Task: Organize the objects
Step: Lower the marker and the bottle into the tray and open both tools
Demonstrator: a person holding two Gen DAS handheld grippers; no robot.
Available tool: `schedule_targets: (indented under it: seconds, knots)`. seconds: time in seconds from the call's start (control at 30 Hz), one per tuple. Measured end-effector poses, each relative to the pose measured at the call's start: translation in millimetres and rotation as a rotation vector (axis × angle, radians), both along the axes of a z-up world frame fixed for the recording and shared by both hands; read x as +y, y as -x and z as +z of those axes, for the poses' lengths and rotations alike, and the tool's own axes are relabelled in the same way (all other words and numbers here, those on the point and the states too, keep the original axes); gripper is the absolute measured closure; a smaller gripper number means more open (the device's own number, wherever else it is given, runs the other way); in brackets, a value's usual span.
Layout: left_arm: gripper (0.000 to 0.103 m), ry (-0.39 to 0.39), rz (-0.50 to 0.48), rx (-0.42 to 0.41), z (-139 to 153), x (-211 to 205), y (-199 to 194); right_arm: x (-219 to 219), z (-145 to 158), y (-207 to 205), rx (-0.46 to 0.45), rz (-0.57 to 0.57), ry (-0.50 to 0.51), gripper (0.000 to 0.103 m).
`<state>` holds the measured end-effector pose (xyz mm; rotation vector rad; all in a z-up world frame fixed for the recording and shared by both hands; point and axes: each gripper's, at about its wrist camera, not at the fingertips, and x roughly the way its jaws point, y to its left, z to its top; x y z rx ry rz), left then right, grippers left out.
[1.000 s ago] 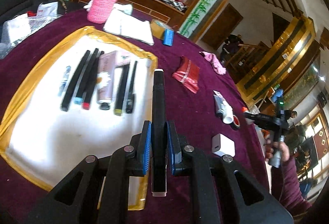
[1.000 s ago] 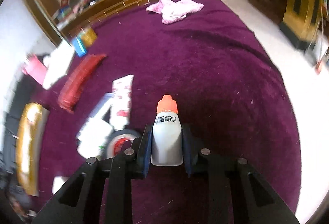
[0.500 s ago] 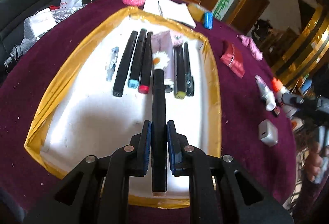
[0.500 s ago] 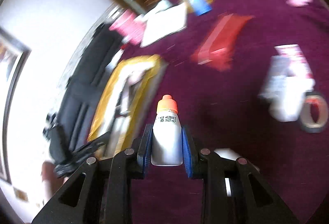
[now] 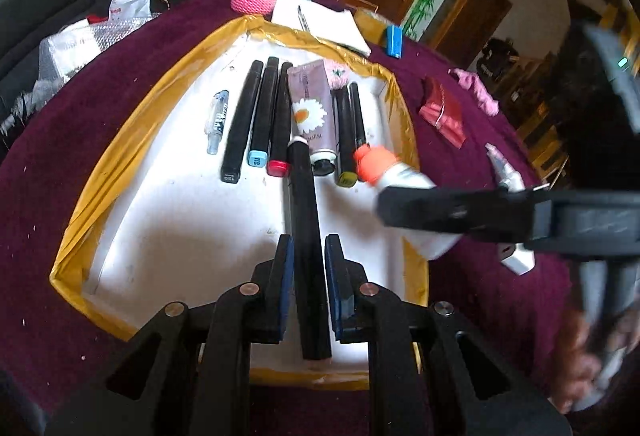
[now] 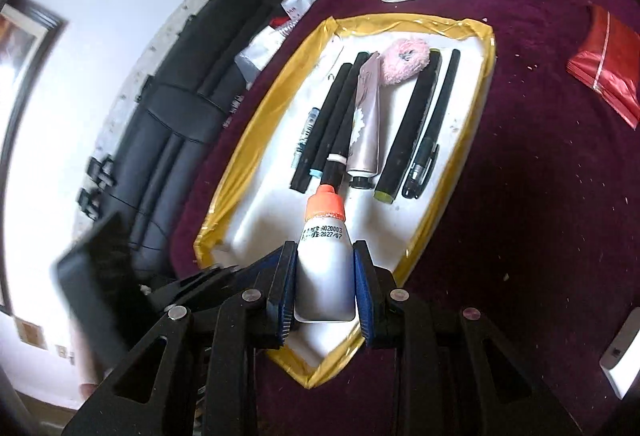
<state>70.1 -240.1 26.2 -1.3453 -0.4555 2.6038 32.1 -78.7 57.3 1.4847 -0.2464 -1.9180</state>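
Over the white tray with the gold-taped rim, on the maroon velvet surface: both claws loaded, both above the tray's near half.

Left claw clenched on a long black marker with a white band at its far end. Grip sits low on the barrel, the short tail poking out toward the camera, the long end running out toward the row of black markers already laid side by side. Rigid plastic, light, smooth; likely to pivot between the pads if nudged, so a hold nearer mid-barrel would probably steady it.

Right claw clenched on a small white squeeze bottle with an orange cap, pads on the flat sides of the body, cap pointing away toward the row. In the left view the bottle hangs at the tray's right edge, just beside the yellow-tipped marker. Thin soft-walled plastic by the look; a hard squeeze could dent it or push liquid at the cap. Body grip below the shoulder seems right.

Lilac daisy-print tube lies mid-row.
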Motion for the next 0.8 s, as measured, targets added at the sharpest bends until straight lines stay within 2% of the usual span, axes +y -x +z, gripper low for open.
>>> schedule_targets:
  seconds: [0.13,0.17,0.23,0.27,0.3,0.47,0.53,0.57,0.7,0.8]
  knots:
    - [0.089,-0.06,0.021,0.018,6.9,-12.3,-7.0,-8.1,-5.6,2.4,0.015,0.002,-0.048,0.079]
    - [0.086,-0.081,0.033,0.022,8.2,-16.8,-9.2,-10.4,-6.3,2.1,0.029,0.0,-0.069,0.079]
    - [0.07,-0.12,0.061,0.027,9.6,-25.6,-12.2,-13.5,-5.6,2.6,0.051,0.0,-0.101,0.079]
    - [0.057,-0.141,0.077,0.03,9.6,-30.6,-13.4,-14.5,-5.5,1.2,0.062,-0.002,-0.115,0.079]
    - [0.054,-0.158,0.089,0.037,10.1,-34.6,-14.4,-16.0,-5.3,0.5,0.072,-0.003,-0.127,0.079]
    - [0.054,-0.194,0.125,0.047,10.4,-44.6,-16.9,-24.7,-3.4,-4.2,0.128,-0.004,-0.182,0.075]
    - [0.053,-0.199,0.127,0.048,10.7,-44.8,-18.3,-22.5,-2.4,-4.1,0.122,-0.009,-0.162,0.06]
    - [0.053,-0.2,0.127,0.049,11.0,-43.9,-18.7,-19.0,-1.2,-4.4,0.12,-0.013,-0.151,0.056]
    - [0.052,-0.212,0.117,0.043,12.5,-41.1,-20.5,-2.1,9.8,-5.8,0.136,-0.021,-0.101,0.053]
    - [0.051,-0.203,0.095,0.05,18.0,-31.2,-21.4,20.3,24.4,-11.0,0.215,-0.054,-0.119,0.04]
